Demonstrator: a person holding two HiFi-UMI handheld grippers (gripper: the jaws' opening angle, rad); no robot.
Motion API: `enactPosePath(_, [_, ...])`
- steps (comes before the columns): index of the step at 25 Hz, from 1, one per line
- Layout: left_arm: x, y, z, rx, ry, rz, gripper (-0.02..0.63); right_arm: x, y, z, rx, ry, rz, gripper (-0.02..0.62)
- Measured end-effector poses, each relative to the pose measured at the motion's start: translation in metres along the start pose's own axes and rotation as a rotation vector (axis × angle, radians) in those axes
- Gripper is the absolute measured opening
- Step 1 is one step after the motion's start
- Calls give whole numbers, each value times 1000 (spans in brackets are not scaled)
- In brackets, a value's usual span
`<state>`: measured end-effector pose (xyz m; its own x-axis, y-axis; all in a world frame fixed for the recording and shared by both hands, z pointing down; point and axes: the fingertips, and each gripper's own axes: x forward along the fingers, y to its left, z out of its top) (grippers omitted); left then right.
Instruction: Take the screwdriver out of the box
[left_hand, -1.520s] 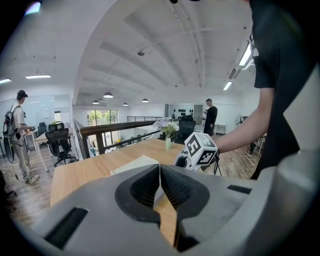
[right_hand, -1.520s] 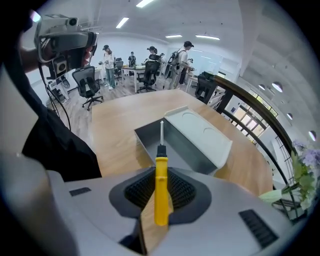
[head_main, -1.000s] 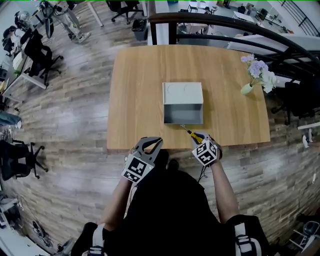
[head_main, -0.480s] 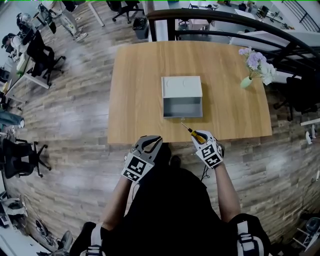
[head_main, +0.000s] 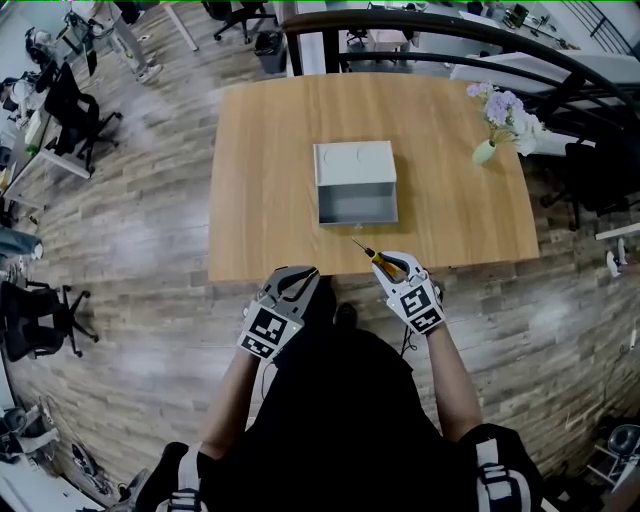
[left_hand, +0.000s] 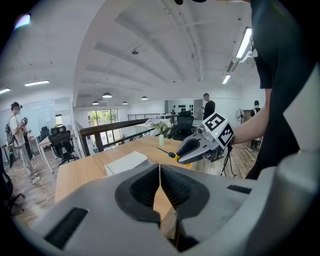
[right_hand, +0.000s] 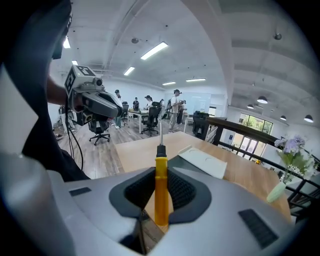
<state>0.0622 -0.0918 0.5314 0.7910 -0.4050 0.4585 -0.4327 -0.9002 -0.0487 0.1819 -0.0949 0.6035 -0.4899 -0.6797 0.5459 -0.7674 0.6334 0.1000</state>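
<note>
Closest to the camera was the person's dark torso, with both arms stretched forward. The left gripper (head_main: 304, 273) was held just outside the near edge of the wooden table (head_main: 260, 180), a little left of the middle of that edge. In the left gripper view its two jaws were pressed together and nothing was between them.

The right gripper (head_main: 390, 260) was at the same near edge, right of the middle. Its jaws were closed on the yellow handle of the screwdriver (head_main: 368, 254). In the right gripper view the handle (right_hand: 161, 185) stood upright between the ribbed pads, and the thin metal shaft pointed away from the gripper, toward the far side of the table. From the head view the shaft reached over the table surface and its tip was near the box but did not touch it. The screwdriver was fully outside the box and was in the air, not lying on the table.

The grey box (head_main: 356, 162) stood about in the middle of the table. Its open side faced the near edge and its pale top showed two round marks.

Farther away, a small green vase (head_main: 484, 151) with pale purple flowers (head_main: 500, 105) stood by the far right corner. Behind the far edge ran a dark railing (head_main: 450, 35), and wooden floor (head_main: 150, 230) surrounded the table.
</note>
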Motion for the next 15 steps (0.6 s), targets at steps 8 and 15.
enactPosePath(8, [-4,-11,-5,4,6,-6,28,-13,3,-3,22,-13,-5,86])
enactPosePath(15, [-15,0,-5,-4,14,20,28,-24,10,26,4,-60,1,86])
